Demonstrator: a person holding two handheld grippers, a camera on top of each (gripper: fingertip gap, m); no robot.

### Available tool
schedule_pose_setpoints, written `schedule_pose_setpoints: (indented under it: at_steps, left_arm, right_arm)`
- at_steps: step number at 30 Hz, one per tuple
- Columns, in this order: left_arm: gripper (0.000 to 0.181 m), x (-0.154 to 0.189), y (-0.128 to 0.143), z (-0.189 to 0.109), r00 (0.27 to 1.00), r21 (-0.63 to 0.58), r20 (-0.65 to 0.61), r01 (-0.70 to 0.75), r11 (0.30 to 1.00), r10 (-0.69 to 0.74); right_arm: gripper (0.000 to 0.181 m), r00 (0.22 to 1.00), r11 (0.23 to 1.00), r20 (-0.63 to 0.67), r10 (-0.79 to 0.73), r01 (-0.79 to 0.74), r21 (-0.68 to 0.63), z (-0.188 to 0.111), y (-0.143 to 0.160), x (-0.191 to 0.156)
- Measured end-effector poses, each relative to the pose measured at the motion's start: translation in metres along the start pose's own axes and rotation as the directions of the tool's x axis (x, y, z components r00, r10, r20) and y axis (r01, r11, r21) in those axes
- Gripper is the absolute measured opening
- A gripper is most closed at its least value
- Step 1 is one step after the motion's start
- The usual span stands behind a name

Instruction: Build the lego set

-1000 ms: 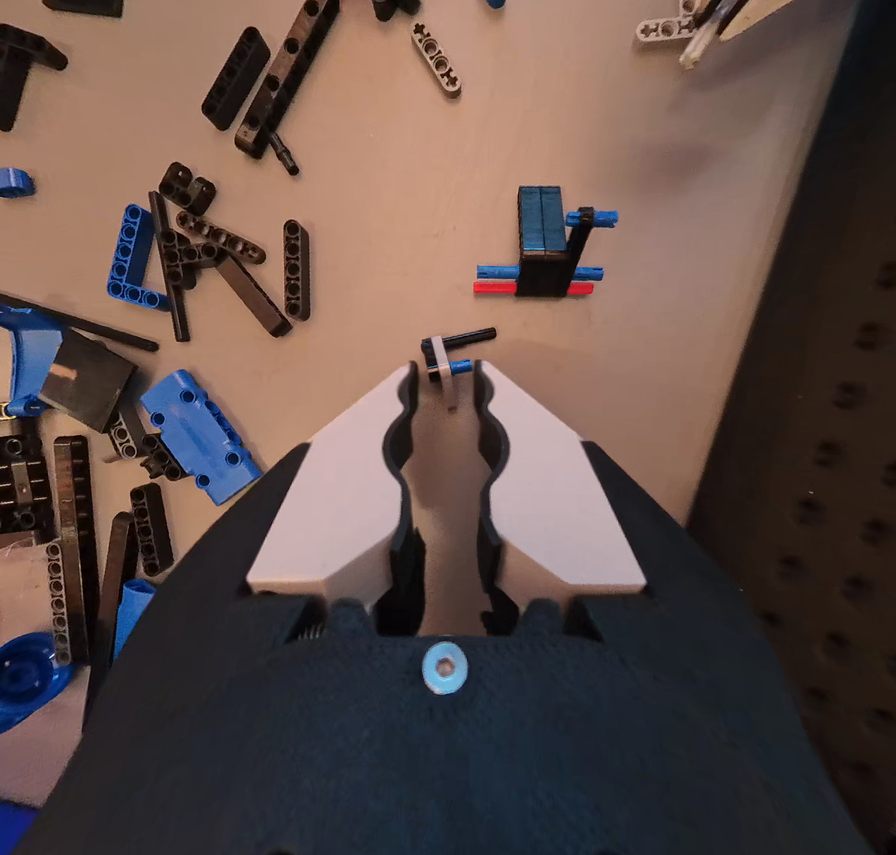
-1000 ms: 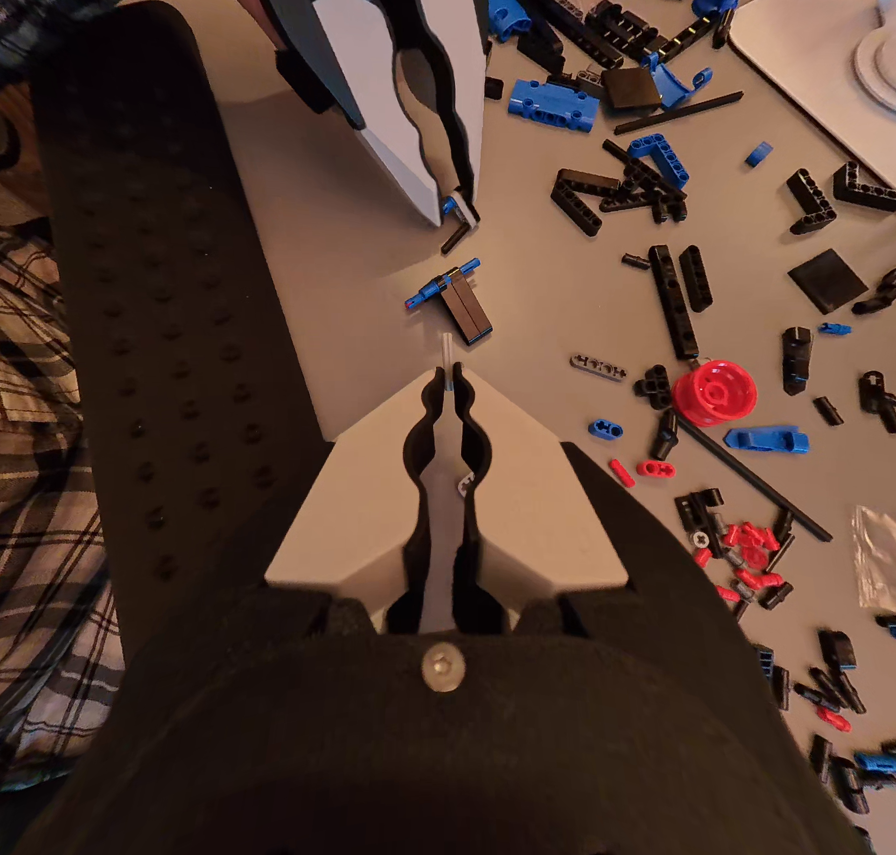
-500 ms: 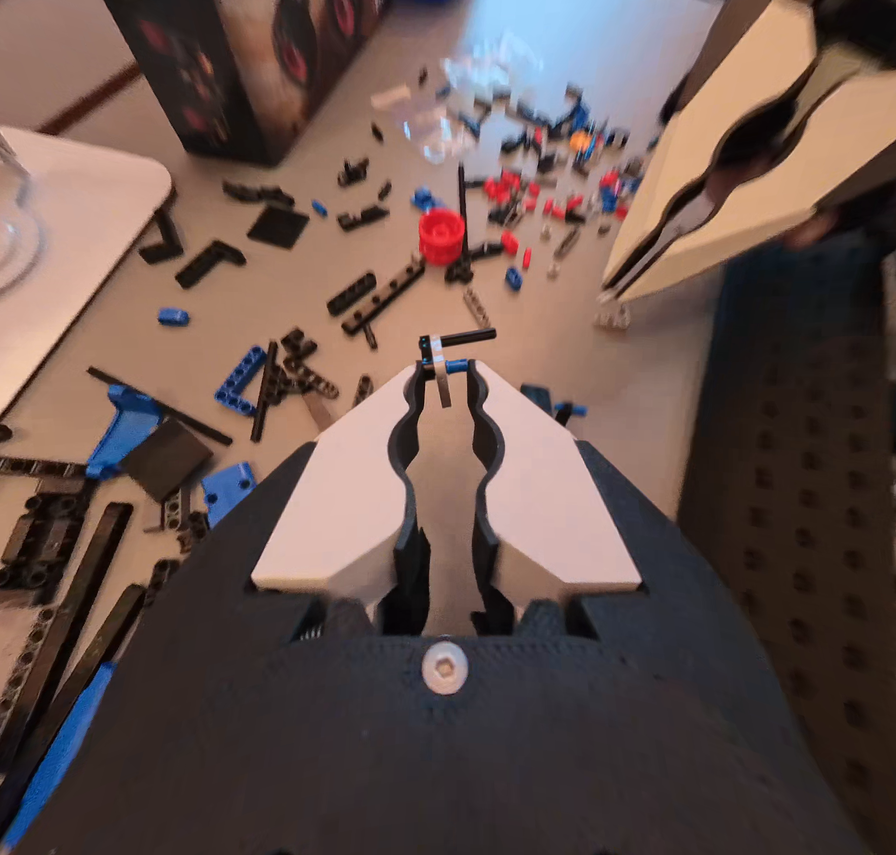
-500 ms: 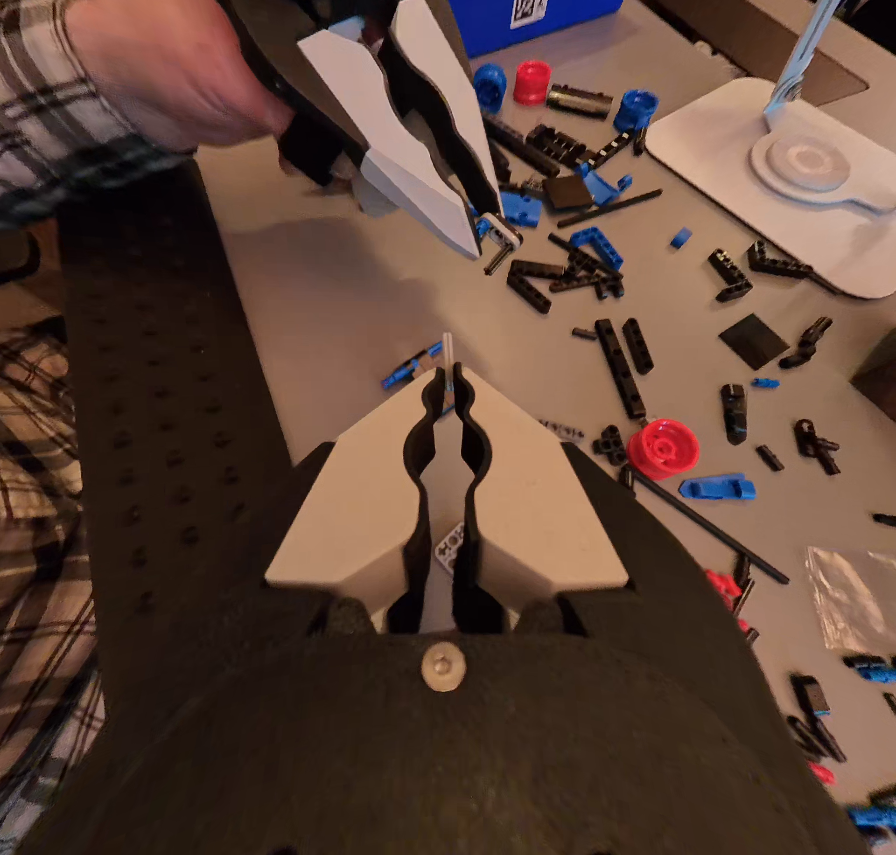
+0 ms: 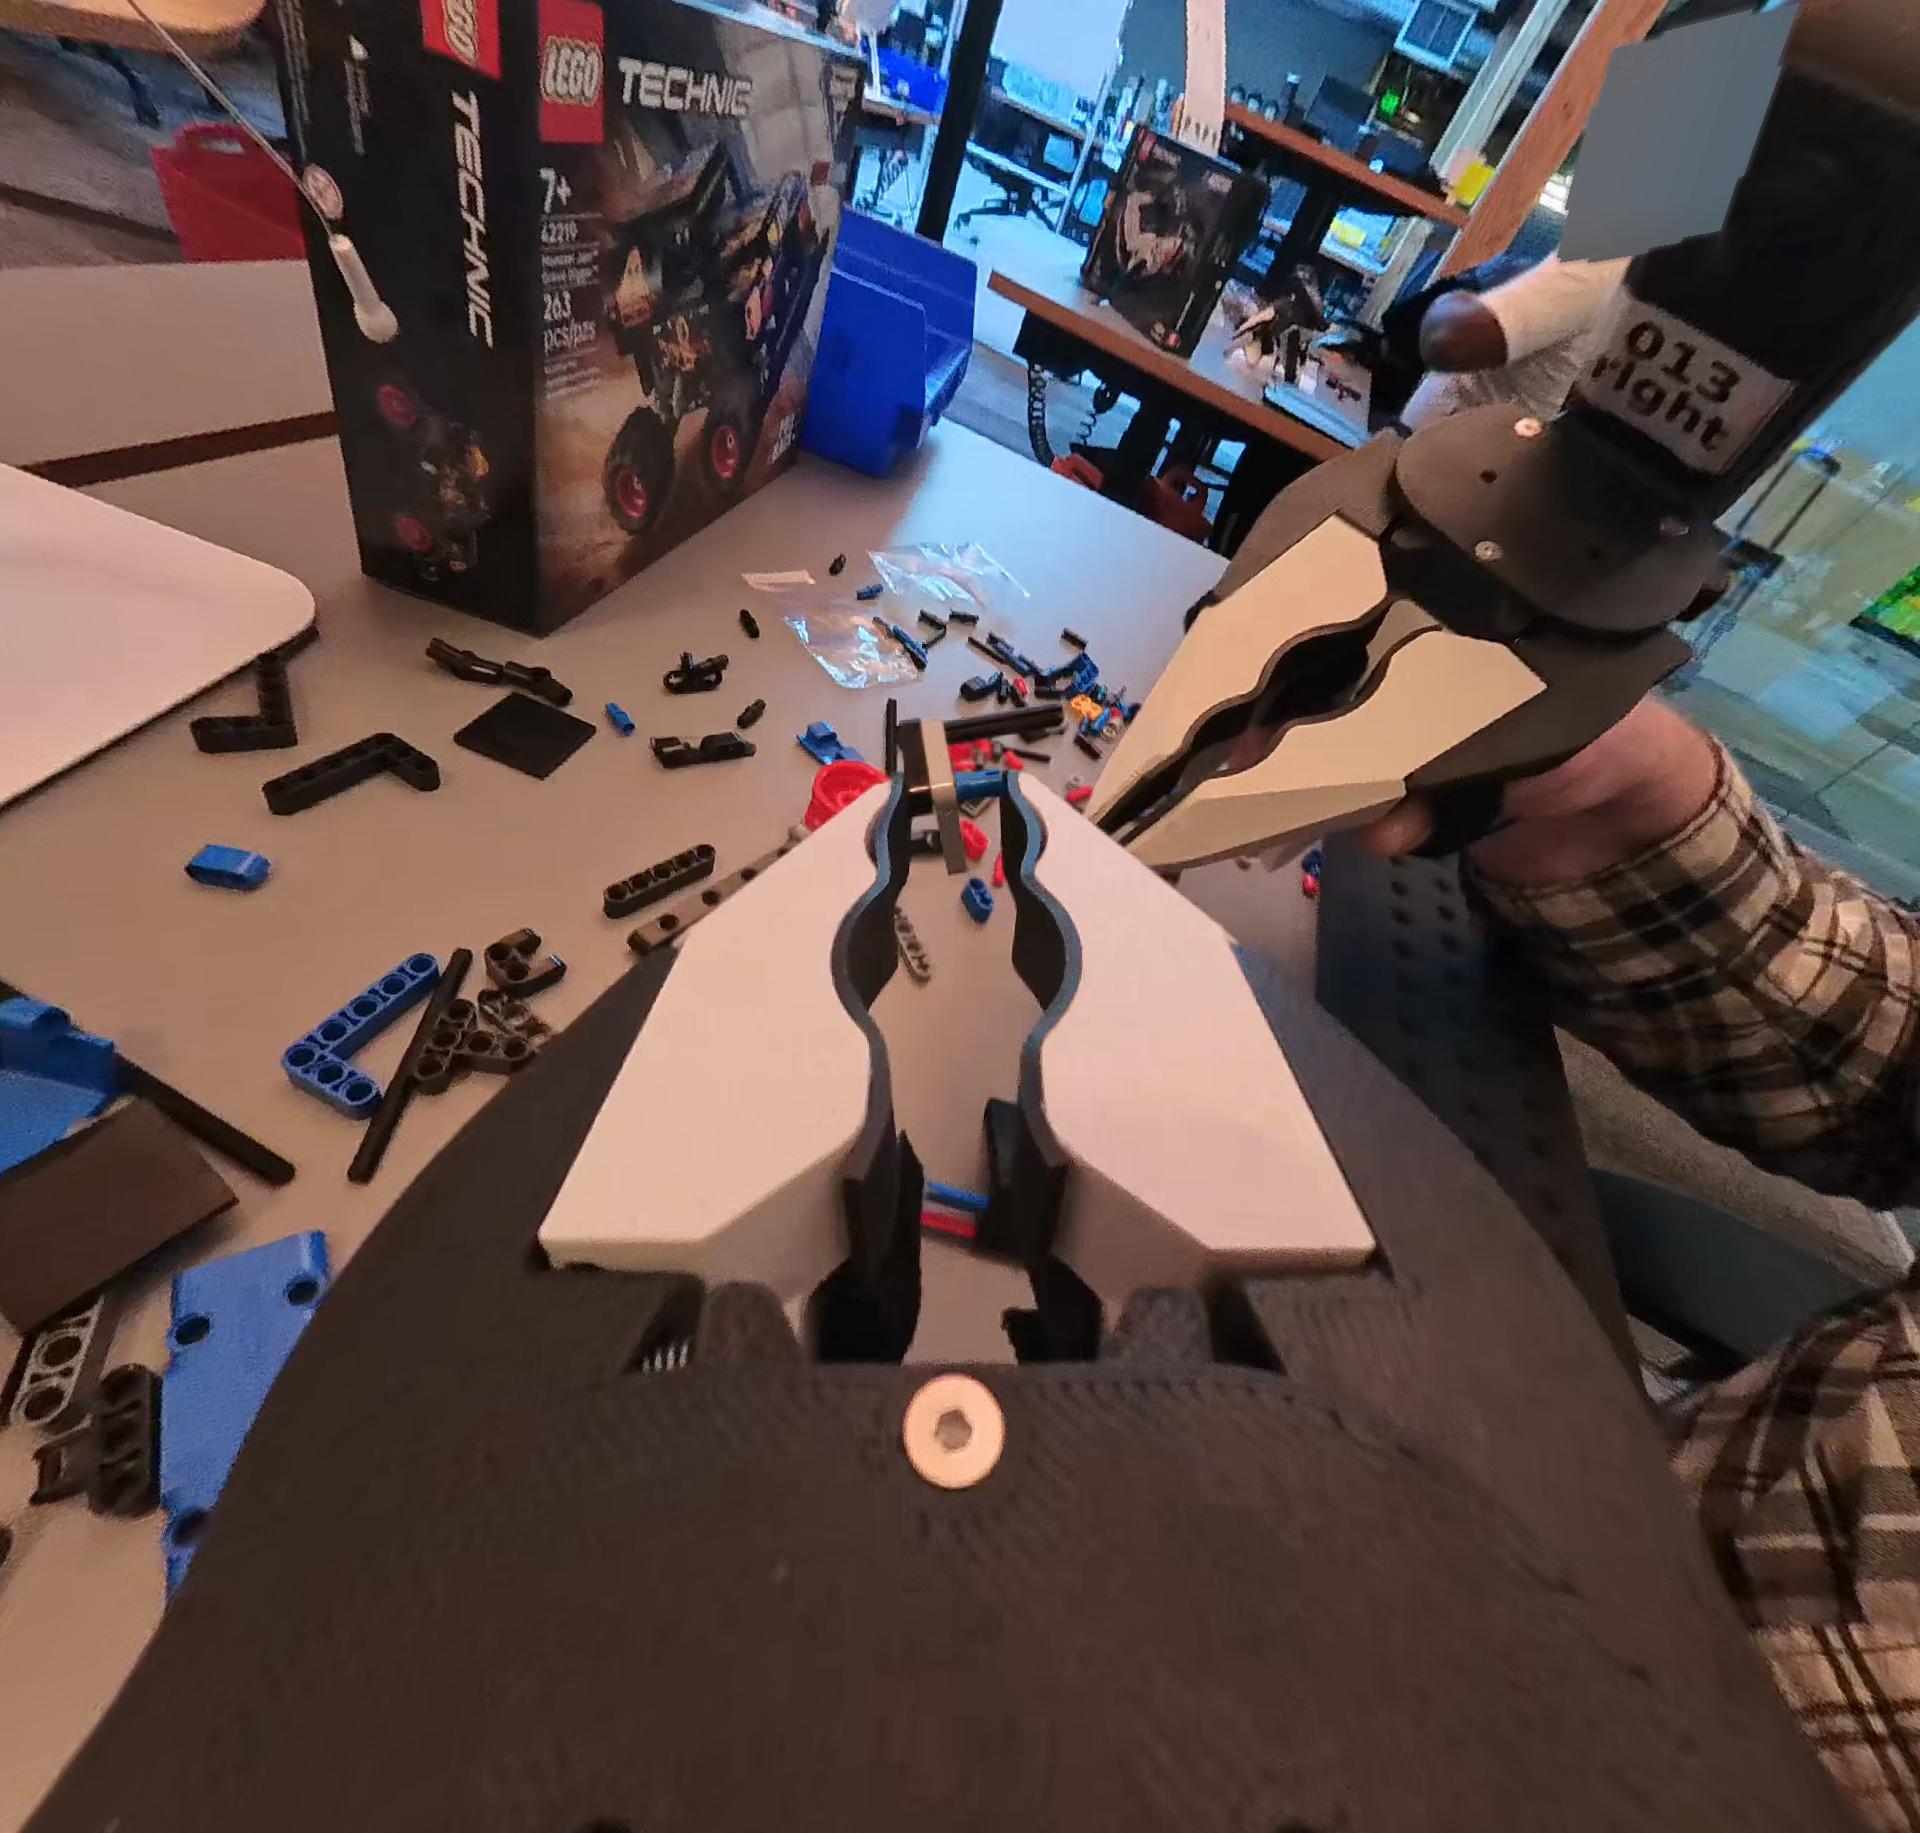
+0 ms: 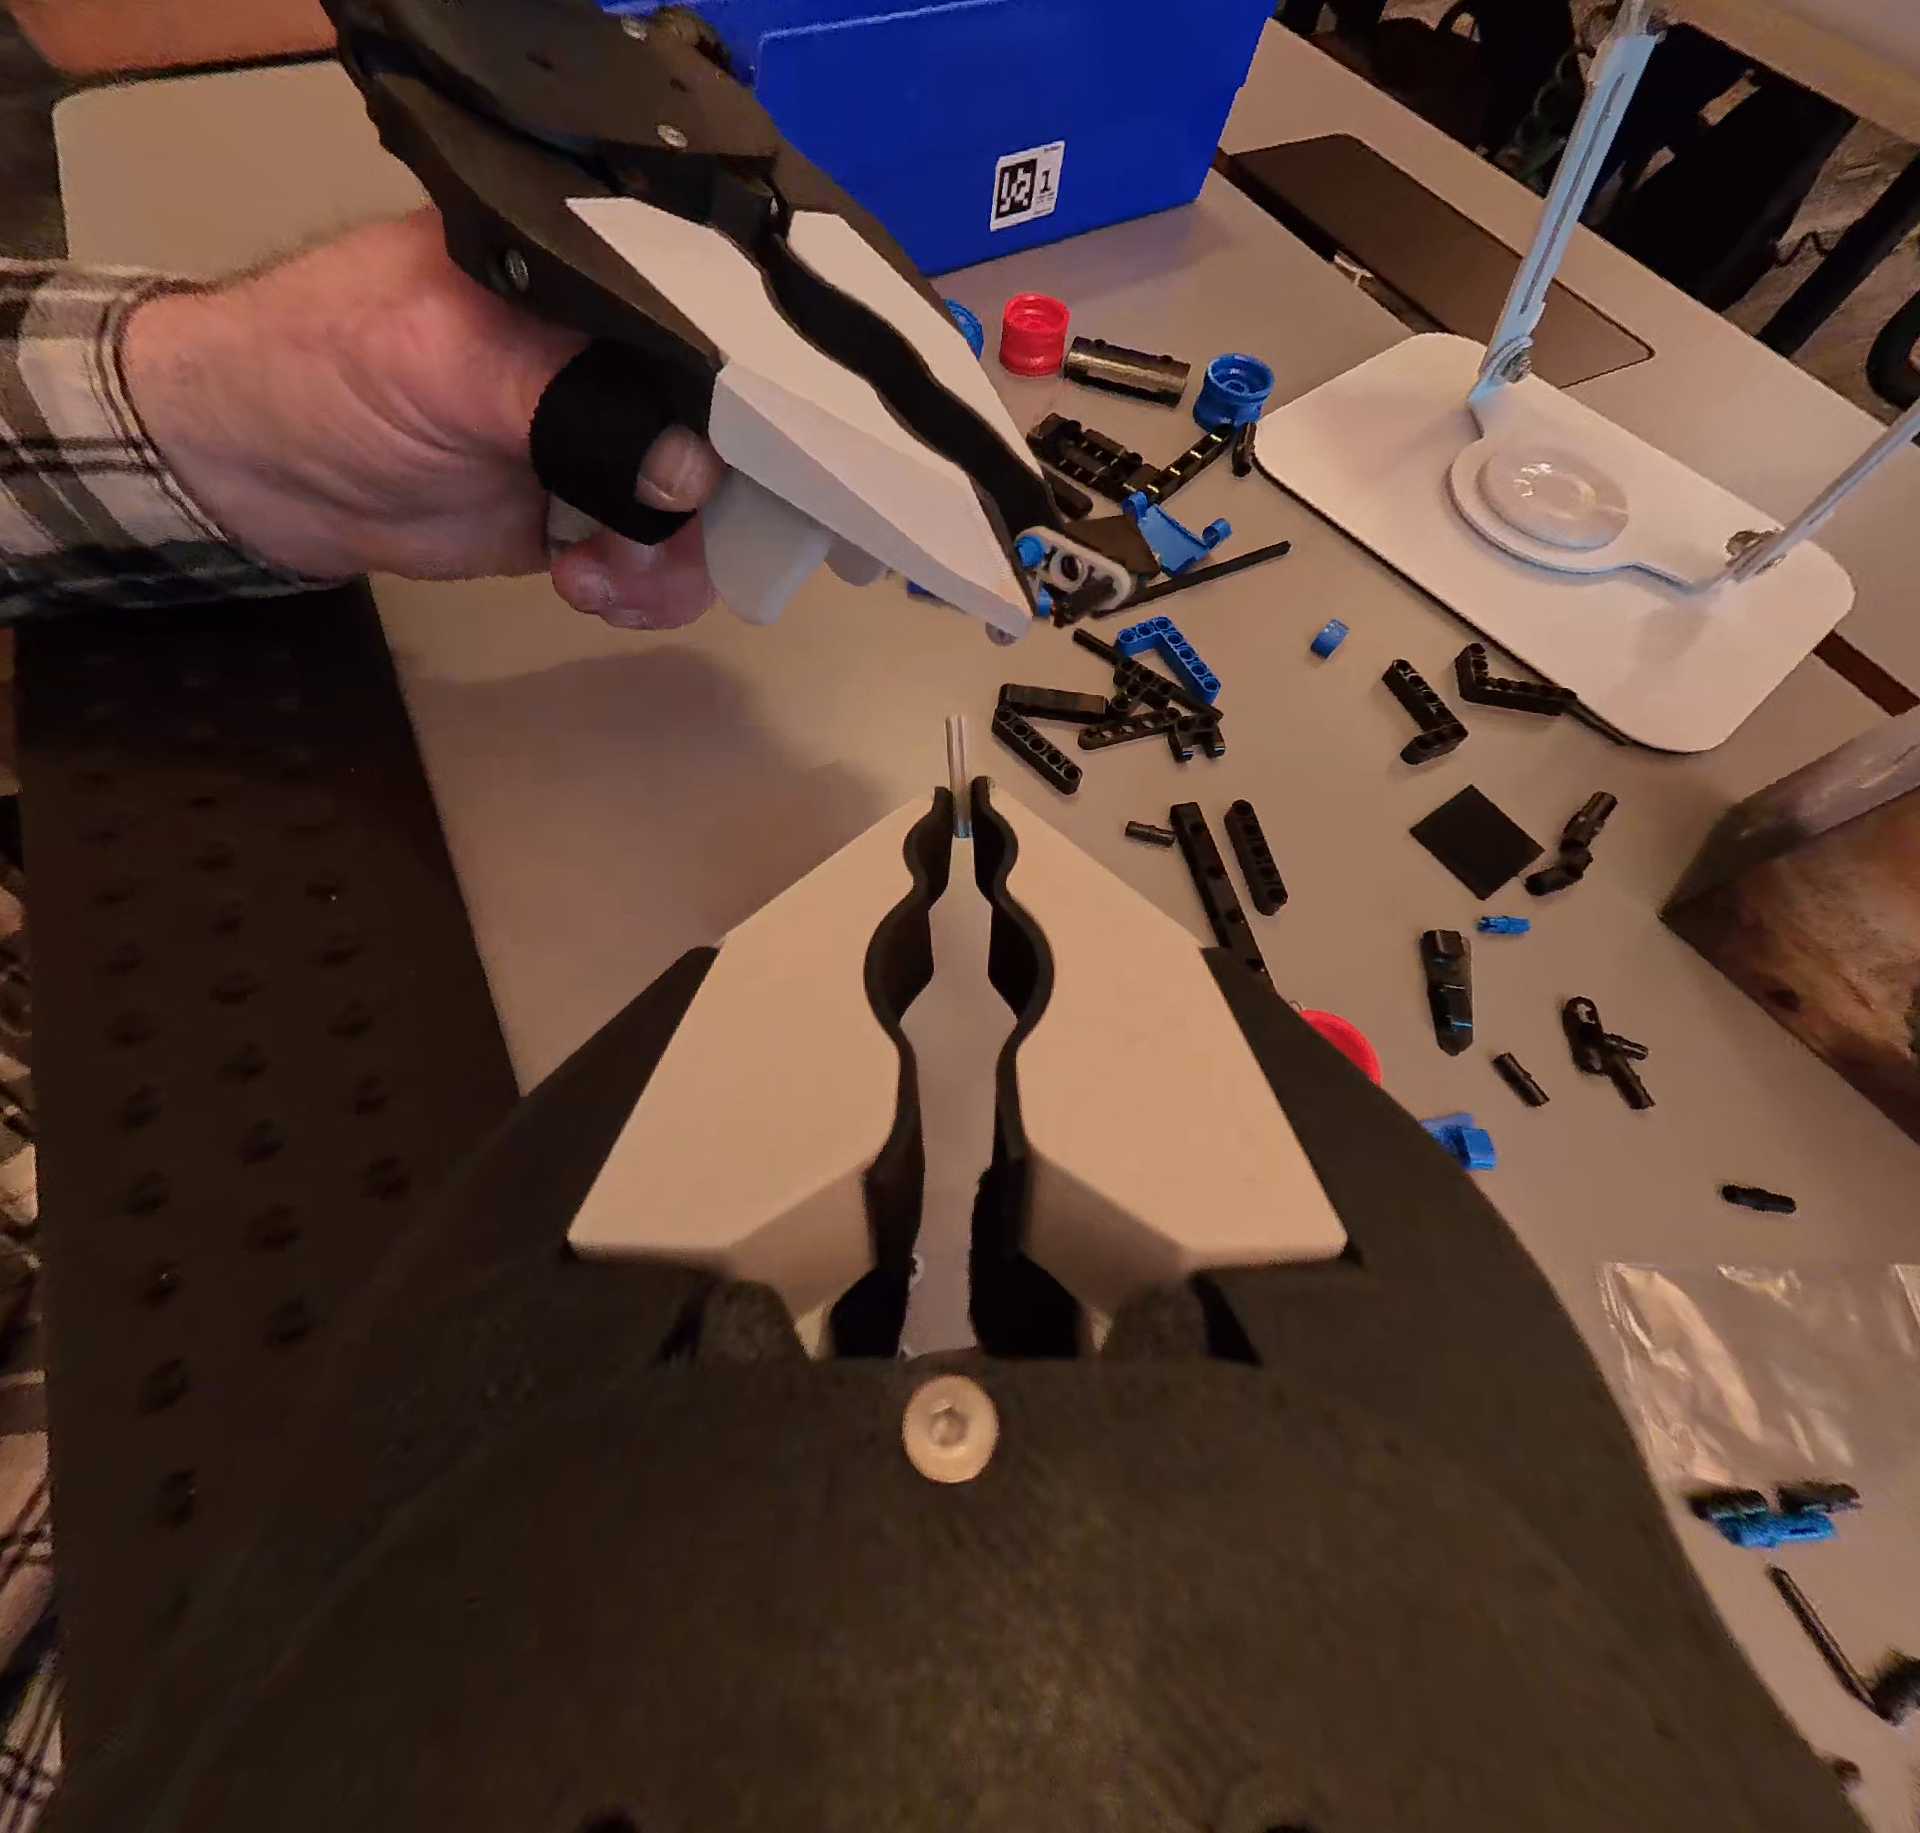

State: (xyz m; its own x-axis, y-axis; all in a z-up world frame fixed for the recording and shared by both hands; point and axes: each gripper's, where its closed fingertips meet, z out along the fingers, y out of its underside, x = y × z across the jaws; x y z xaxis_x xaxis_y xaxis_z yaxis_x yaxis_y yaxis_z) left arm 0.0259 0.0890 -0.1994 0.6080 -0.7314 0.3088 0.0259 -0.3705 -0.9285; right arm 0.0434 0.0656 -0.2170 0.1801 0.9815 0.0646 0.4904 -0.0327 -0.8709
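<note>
My left gripper [image 5: 948, 796] is shut on a small sub-assembly [image 5: 948, 822]: a short grey beam with a blue pin and a black axle sticking out to the right. It is held in the air above the table. My right gripper [image 6: 961, 807] is shut on a thin pale grey piece [image 6: 957, 755] that stands up past its tips. The right gripper [image 5: 1117, 833] shows in the left wrist view, its tips close to the right of the held sub-assembly. The left gripper [image 6: 1029, 599] shows in the right wrist view, up and ahead, with the grey beam [image 6: 1081, 570].
Loose black, blue and red parts [image 6: 1132, 703] lie scattered on the grey table. A set box [image 5: 582, 308], a blue bin [image 6: 987, 69] and a white lamp base [image 6: 1558, 557] stand at the back. A dark perforated mat [image 6: 208, 900] lies at the near edge. A person's hand [image 6: 364, 433] holds the left gripper. The tips of both grippers are at nearly the same place.
Both grippers have risen off the table and tilted up toward level, each keeping its part. The blue, black and red block on the table has dropped below them.
</note>
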Motion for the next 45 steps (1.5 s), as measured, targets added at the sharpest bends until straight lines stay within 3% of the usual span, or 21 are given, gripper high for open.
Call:
schedule_pose_setpoints:
  at_steps: [8, 15, 21, 22, 29, 45]
  left_arm:
    - [0.015, 0.000, -0.019, 0.000, 0.998, 0.132, -0.046, 0.050, 0.990, -0.044]
    - [0.015, -0.004, -0.014, 0.004, 0.995, 0.128, -0.070, 0.082, 0.988, -0.074]
    - [0.015, -0.010, 0.025, 0.021, 0.988, -0.095, -0.047, 0.144, 0.985, -0.149]
    - [0.015, -0.011, 0.039, 0.024, 0.987, -0.177, -0.036, 0.146, 0.973, -0.154]
    - [0.015, -0.021, 0.085, 0.025, 0.985, -0.390, 0.046, 0.169, 0.905, -0.164]
    - [0.015, -0.025, 0.104, 0.024, 0.979, -0.473, 0.067, 0.200, 0.858, -0.191]
  right_arm:
    - [0.002, 0.992, 0.990, 0.041, 0.117, -0.120, 0.077, 0.006, -0.012, 0.008]
    - [0.002, 0.992, 0.989, 0.009, 0.123, -0.123, 0.083, 0.011, -0.011, 0.017]
    - [0.001, 0.997, 0.999, -0.062, 0.050, -0.051, -0.010, 0.009, 0.010, 0.026]
    - [0.002, 0.997, 0.999, -0.070, 0.039, -0.042, -0.031, 0.009, 0.016, 0.028]
    - [0.002, 0.998, 0.991, -0.050, 0.023, -0.030, -0.132, 0.008, 0.047, 0.028]
    - [0.002, 0.998, 0.957, 0.058, 0.034, -0.016, -0.289, 0.033, 0.076, 0.009]
